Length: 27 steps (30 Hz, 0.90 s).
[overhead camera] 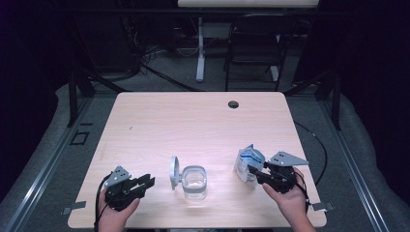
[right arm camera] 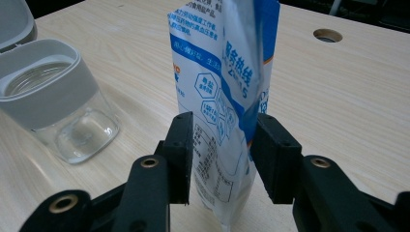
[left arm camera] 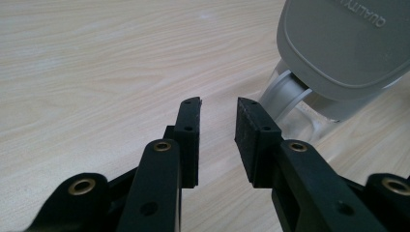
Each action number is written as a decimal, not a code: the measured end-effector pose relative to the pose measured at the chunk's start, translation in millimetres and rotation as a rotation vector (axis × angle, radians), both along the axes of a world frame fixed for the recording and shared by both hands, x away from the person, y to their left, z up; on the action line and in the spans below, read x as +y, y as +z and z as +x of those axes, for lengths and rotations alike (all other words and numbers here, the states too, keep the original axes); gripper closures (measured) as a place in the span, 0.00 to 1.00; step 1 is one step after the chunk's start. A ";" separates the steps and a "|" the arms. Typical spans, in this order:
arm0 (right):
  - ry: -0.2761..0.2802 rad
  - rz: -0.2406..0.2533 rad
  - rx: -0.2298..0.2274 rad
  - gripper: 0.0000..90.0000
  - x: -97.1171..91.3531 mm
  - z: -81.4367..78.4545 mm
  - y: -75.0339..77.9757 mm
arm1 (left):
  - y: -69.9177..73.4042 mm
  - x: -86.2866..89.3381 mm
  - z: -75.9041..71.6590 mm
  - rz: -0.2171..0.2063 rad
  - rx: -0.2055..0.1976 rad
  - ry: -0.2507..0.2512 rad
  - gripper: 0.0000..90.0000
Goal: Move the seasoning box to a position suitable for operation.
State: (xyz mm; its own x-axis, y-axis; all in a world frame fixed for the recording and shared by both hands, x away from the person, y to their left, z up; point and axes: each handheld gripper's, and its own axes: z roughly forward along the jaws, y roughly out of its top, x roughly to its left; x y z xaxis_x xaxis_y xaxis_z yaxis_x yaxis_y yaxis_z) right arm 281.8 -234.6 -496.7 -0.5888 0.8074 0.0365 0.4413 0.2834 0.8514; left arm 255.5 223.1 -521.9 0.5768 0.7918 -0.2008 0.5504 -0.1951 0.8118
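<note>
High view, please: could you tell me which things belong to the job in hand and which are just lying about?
Job in hand:
- blue-and-white pouch, standing between the right claw's open jaws
- clear jar, grey lid flipped open
- left claw, open, beside the lid

Lying about:
- chair behind the table
- white stand

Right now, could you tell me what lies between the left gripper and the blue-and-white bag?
In the high view, the clear jar with its lid open stands between the left gripper and the bag.
</note>
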 end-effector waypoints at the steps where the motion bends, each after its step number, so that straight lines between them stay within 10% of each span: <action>1: 0.003 0.001 -0.002 0.67 -0.1 0.1 -1.0 | 0.1 0.0 0.0 0.000 0.000 -0.001 0.80; 27: -0.014 -0.002 -0.007 0.52 0.1 0.2 -32.8 | -2.0 1.6 1.2 -0.009 -0.002 0.002 0.73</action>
State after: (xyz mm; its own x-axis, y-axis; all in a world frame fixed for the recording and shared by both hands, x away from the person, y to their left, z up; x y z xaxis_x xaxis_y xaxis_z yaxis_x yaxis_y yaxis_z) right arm 281.9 -234.4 -529.5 -0.5781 0.8154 0.0309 0.4389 0.2787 0.8542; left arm 256.7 224.7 -523.9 0.5758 0.7910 -0.2067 0.5491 -0.1867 0.8147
